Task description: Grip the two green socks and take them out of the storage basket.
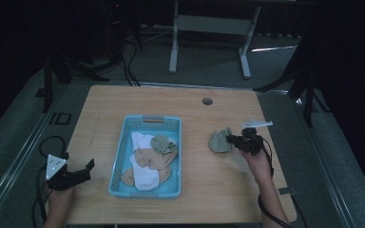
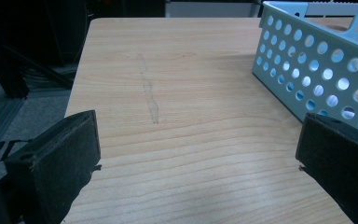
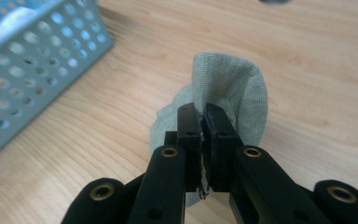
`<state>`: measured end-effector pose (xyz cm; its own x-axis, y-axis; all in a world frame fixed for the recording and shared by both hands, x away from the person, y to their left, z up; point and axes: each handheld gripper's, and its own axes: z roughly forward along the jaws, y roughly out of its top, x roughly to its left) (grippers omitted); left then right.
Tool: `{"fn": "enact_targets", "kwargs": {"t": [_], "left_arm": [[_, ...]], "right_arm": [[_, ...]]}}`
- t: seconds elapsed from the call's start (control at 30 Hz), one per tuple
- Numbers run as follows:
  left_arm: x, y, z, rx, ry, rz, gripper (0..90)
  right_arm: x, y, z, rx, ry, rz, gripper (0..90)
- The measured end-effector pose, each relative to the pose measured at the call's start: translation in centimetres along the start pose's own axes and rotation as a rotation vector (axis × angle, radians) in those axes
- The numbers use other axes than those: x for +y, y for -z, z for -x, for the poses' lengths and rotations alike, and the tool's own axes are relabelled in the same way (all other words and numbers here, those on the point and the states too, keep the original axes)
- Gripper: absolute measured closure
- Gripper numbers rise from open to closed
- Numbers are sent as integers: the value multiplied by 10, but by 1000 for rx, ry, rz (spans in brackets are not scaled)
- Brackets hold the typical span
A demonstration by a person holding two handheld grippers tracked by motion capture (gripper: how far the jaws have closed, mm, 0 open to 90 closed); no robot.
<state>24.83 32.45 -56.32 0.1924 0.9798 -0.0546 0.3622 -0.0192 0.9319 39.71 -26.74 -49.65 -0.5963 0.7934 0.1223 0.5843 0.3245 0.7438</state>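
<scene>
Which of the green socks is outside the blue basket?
The green sock pinched by the right tool, on the table; the other green sock lies inside the basket.

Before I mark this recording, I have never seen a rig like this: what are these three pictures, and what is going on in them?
No robot here: a person holds a hand-held two-jaw claw in each hand. The high view looks down on a wooden table from above the person's side. The other two pictures come from cameras riding on the claws, looking along their black jaws.

On the table stands a light blue perforated basket with white, tan and grey-green socks in it.

The right claw is closed on a grey-green sock, which sits on the table right of the basket. The left claw rests at the table's left edge, jaws wide apart, holding nothing.

A small white item lies beyond the right claw; too small to identify.
</scene>
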Motion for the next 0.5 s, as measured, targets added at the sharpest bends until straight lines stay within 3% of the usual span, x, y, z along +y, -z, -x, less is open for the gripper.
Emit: {"fn": "enact_targets", "kwargs": {"t": [0.4, 0.5], "left_arm": [[0, 0, 0, 0, 0, -1, 0], [0, 0, 0, 0, -1, -1, 0]], "right_arm": [[-18, -25, 13, -50, -43, -86, 857], [-18, -26, 16, -56, -50, -92, 802]]}}
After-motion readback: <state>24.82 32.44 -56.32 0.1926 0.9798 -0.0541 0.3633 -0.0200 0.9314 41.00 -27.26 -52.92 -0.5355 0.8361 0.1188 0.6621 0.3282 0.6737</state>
